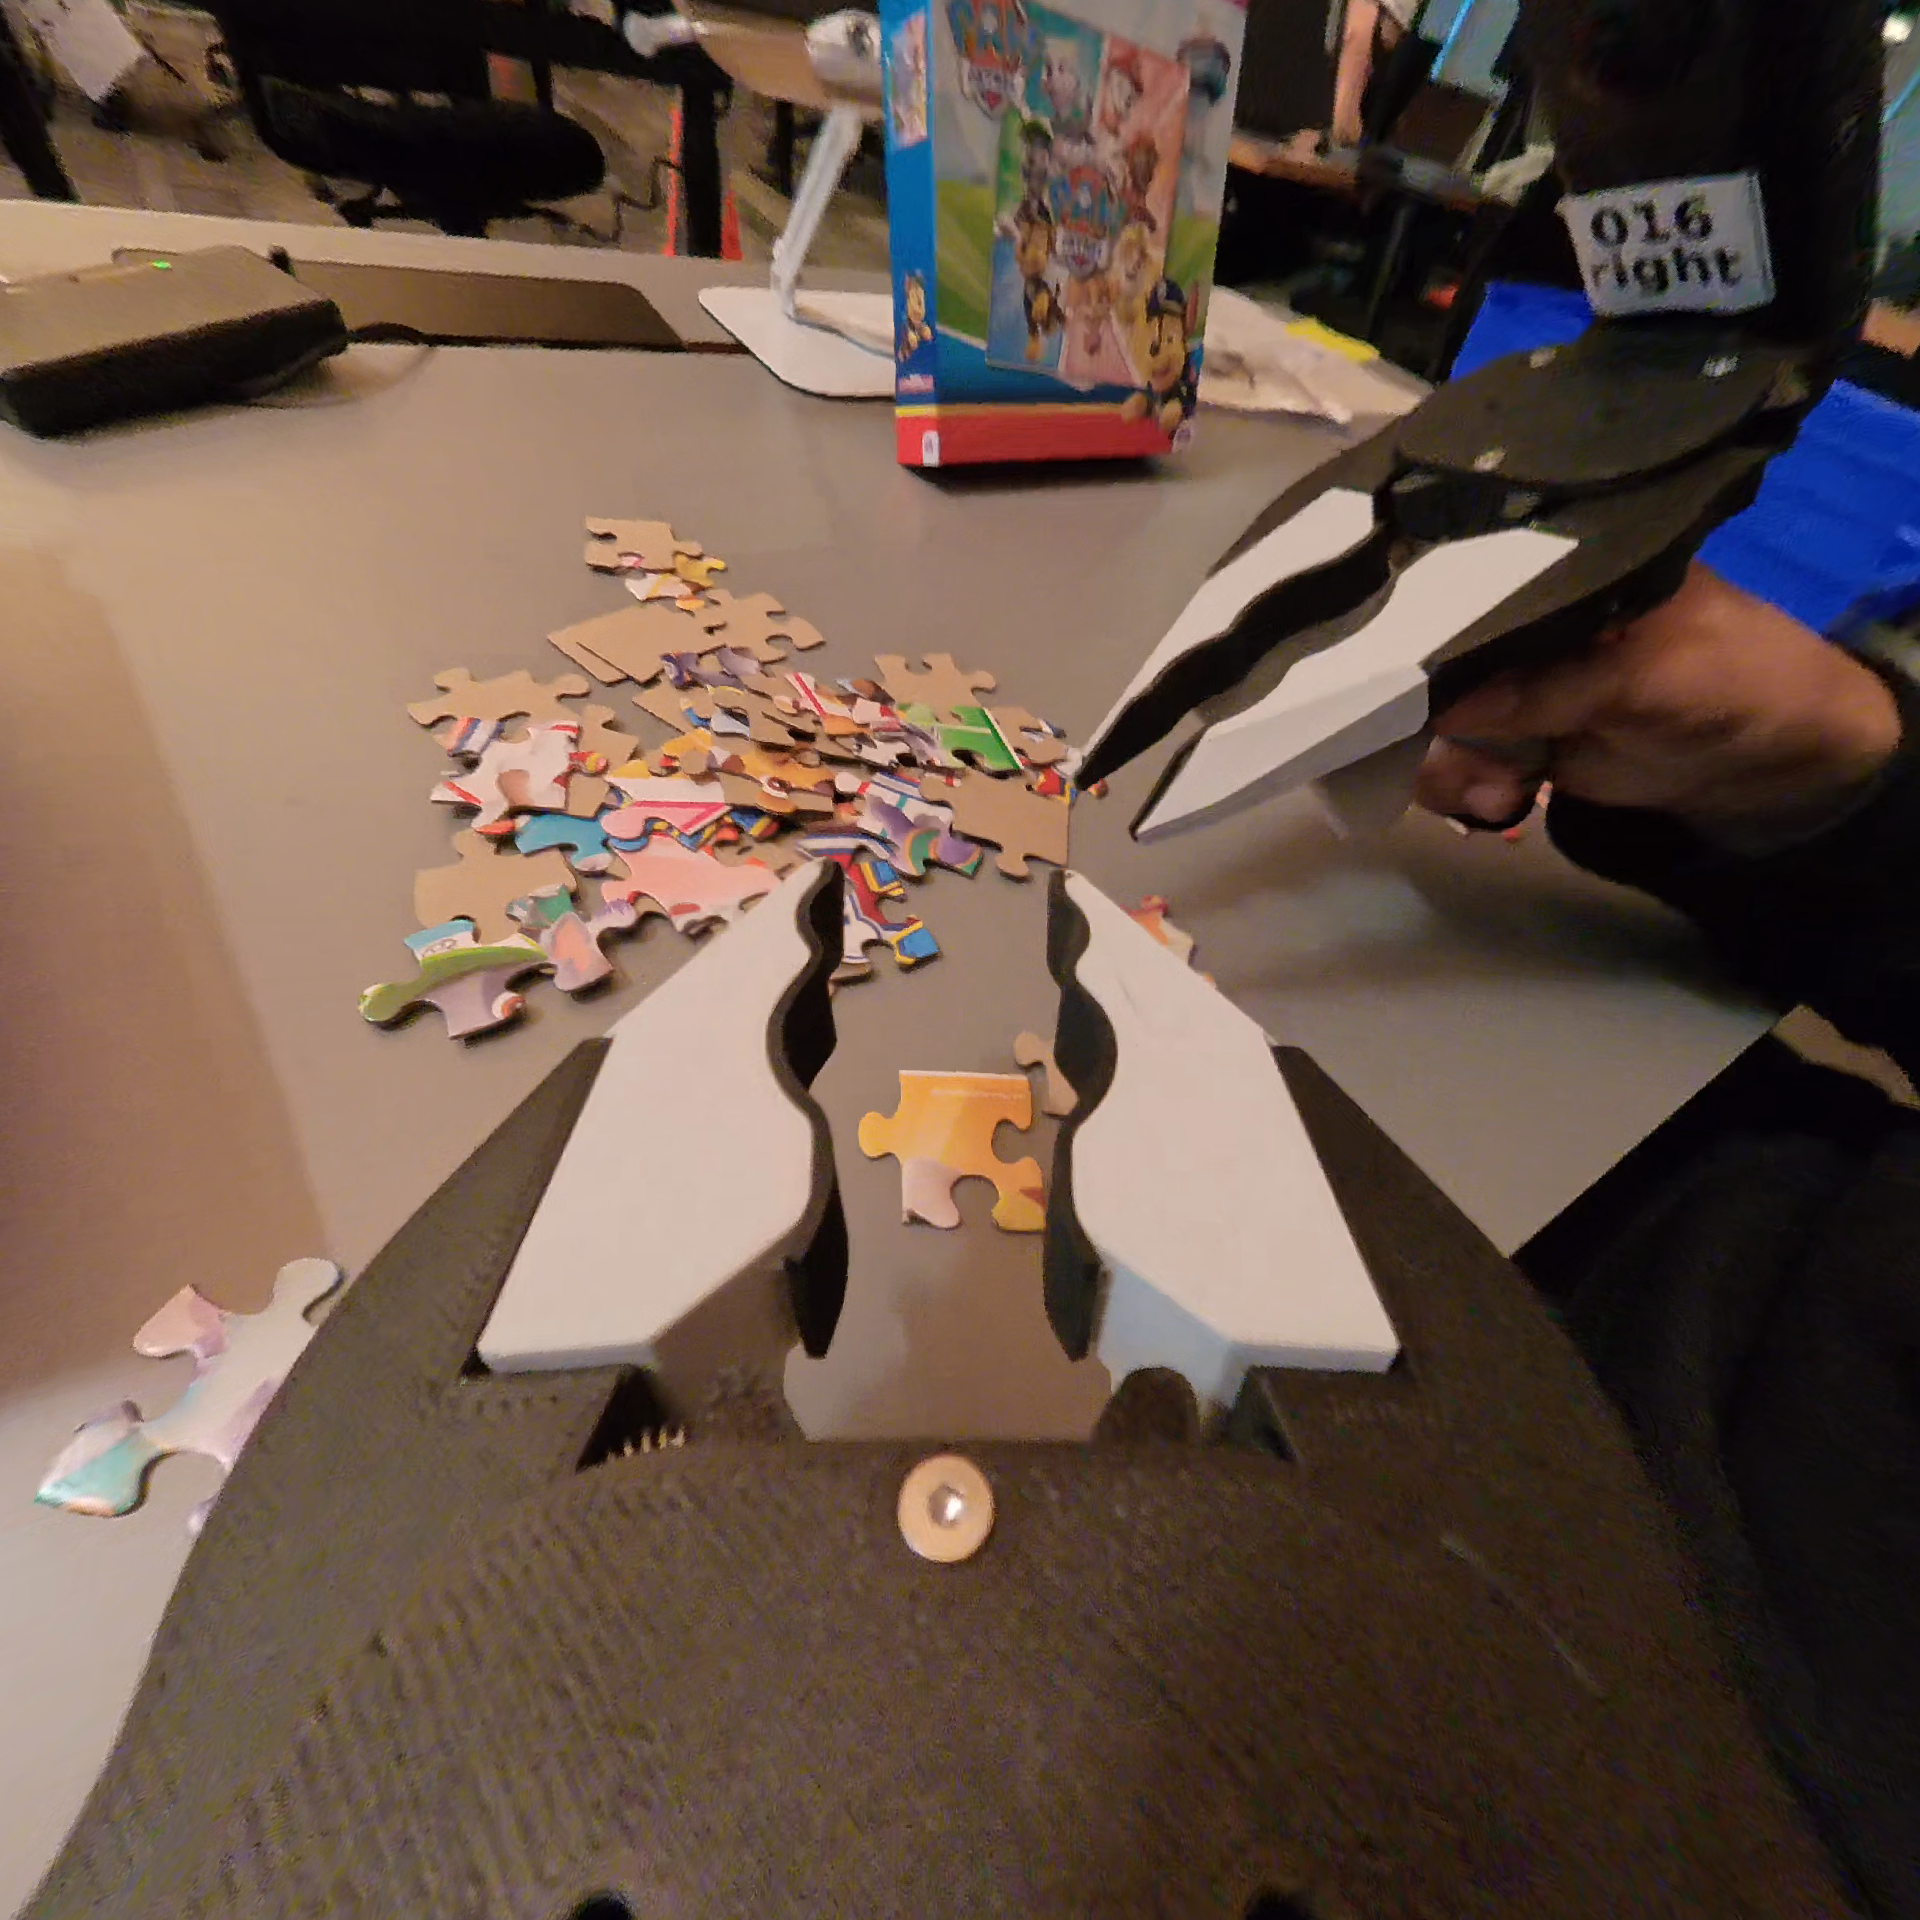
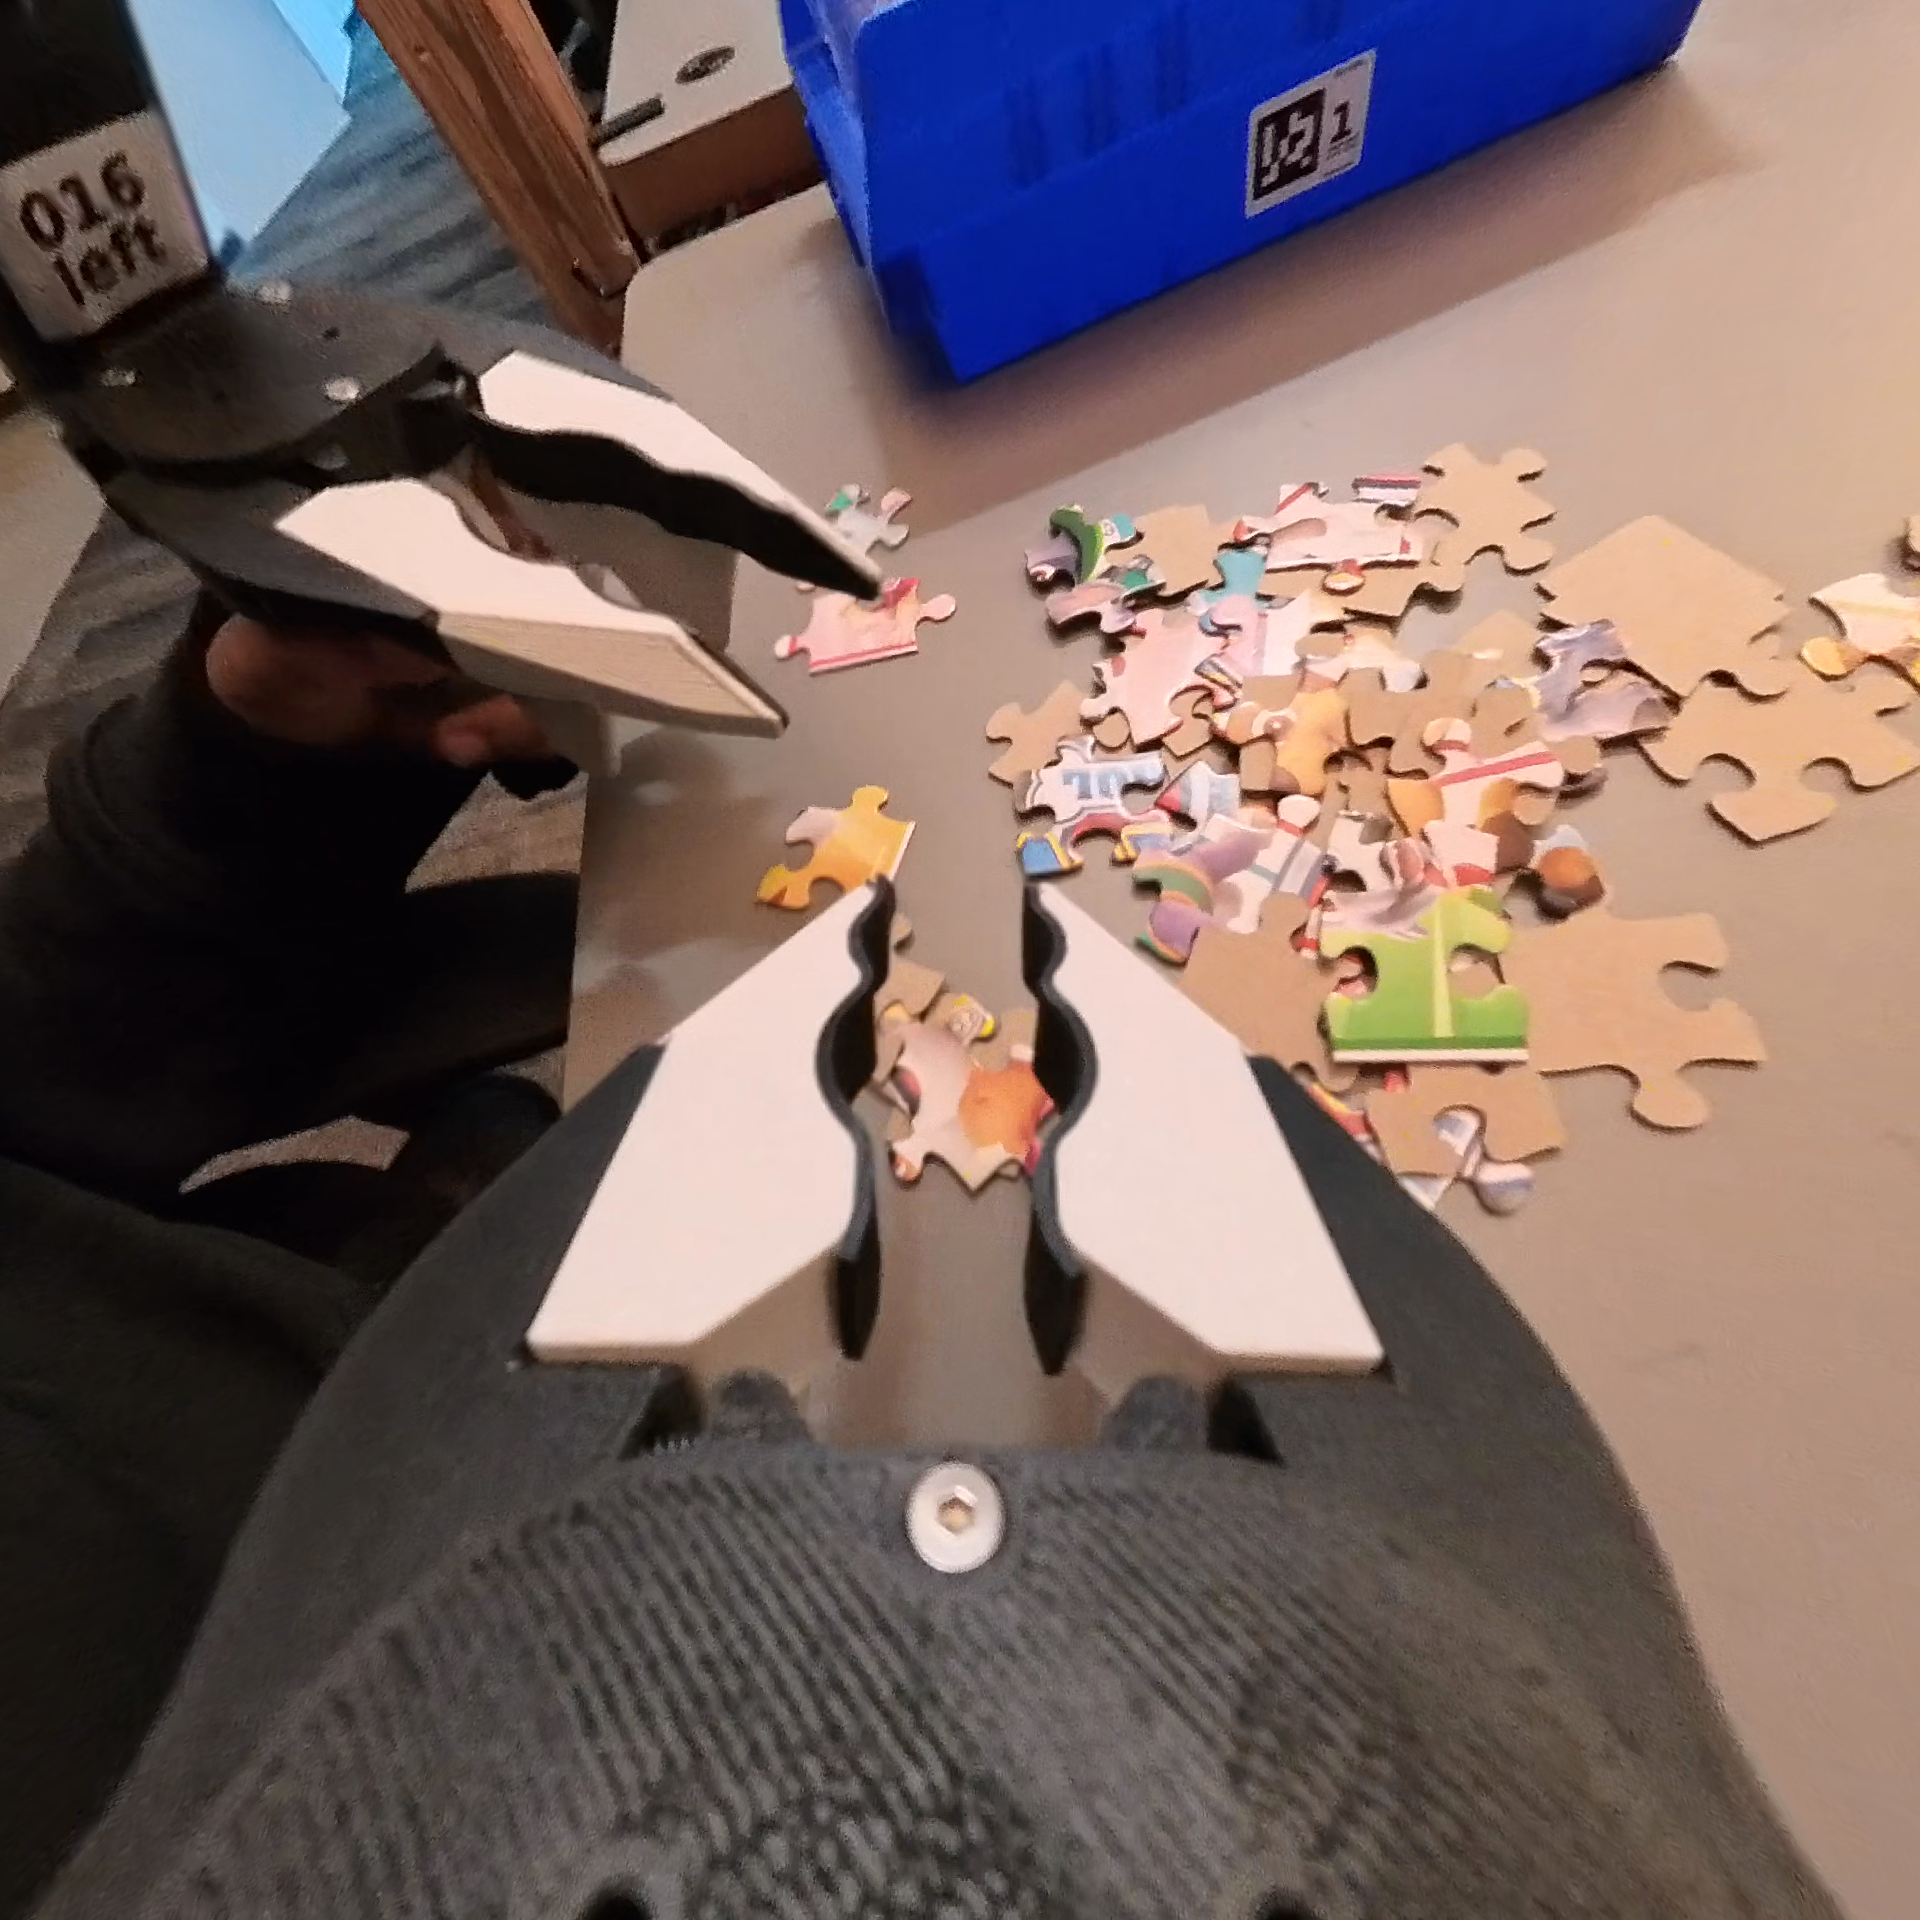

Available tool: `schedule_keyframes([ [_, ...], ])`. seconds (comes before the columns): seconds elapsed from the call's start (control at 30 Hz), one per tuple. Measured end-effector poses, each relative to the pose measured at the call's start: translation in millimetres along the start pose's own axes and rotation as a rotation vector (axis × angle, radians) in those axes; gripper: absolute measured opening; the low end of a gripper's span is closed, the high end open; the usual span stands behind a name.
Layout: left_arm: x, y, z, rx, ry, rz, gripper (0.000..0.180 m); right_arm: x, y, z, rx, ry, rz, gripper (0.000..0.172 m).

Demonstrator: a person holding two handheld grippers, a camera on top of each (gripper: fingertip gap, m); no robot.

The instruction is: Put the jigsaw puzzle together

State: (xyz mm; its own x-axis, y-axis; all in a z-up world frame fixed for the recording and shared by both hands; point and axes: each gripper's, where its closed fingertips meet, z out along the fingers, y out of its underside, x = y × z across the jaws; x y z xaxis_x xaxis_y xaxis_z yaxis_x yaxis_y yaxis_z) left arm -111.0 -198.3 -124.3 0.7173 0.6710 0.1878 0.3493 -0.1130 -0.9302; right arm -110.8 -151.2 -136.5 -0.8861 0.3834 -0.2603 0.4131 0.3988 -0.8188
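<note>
Office/lab: desks, office chair, blue bin.

Left wrist view: low over the table, looking forward along its tool at the puzzle pile. Right wrist view: higher, steeper, close. Both share the pile; each shows the other tool.

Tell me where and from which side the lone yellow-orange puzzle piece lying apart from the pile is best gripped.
The yellow-orange puzzle piece lies flat, picture up, on the grey table, clear of the pile. Probably best: come from above, tips pointing down, and pinch across its straight edge and the opposite side, avoiding the knobs. It is thin, so a low side approach would likely slide over it. The left gripper, open, is nearest.
</note>
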Motion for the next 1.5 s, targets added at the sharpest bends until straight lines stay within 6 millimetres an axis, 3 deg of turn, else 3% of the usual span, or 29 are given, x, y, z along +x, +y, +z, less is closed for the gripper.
schedule_keyframes([
  [0.17,7,6,4,-0.039,0.025,0.023,0.034,-26,28,12,-0.124,-0.002,-0.246,0.054],
  [0.27,8,4,3,-0.025,0.036,0.002,0.034,-24,43,23,-0.222,0.063,-0.376,0.066],
  [0.37,7,2,2,-0.013,0.034,-0.005,0.034,-26,46,32,-0.243,0.02,-0.358,0.072],
  [0.5,6,-2,-1,0.004,0.024,-0.003,0.033,-25,52,37,-0.272,-0.016,-0.356,0.071],
  [0.67,2,-2,-2,0.016,0.022,-0.022,0.033,-31,53,36,-0.275,-0.043,-0.374,0.044],
  [0.77,1,-2,-3,0.018,0.022,-0.024,0.033,-31,53,37,-0.271,-0.043,-0.37,0.043],
  [0.97,1,-3,-3,0.024,0.034,-0.047,0.033,-30,34,27,-0.163,-0.036,-0.343,0.04],
  [1.07,0,-3,-2,0.029,0.071,-0.168,0.034,-25,20,16,-0.094,0.002,-0.365,0.04],
  [1.33,38,6,1,-0.051,0.455,-0.557,0.046,-29,-8,-6,0.079,0.041,-0.436,0.04],
  [1.4,49,2,3,-0.043,0.521,-0.585,0.034,-31,-11,-8,0.097,0.06,-0.467,0.04],
  [1.47,57,0,4,-0.039,0.548,-0.569,0.002,-31,-13,-9,0.103,0.075,-0.473,0.039],
  [1.5,58,-1,4,-0.035,0.544,-0.55,0.0,-30,-14,-9,0.103,0.08,-0.467,0.033],
])
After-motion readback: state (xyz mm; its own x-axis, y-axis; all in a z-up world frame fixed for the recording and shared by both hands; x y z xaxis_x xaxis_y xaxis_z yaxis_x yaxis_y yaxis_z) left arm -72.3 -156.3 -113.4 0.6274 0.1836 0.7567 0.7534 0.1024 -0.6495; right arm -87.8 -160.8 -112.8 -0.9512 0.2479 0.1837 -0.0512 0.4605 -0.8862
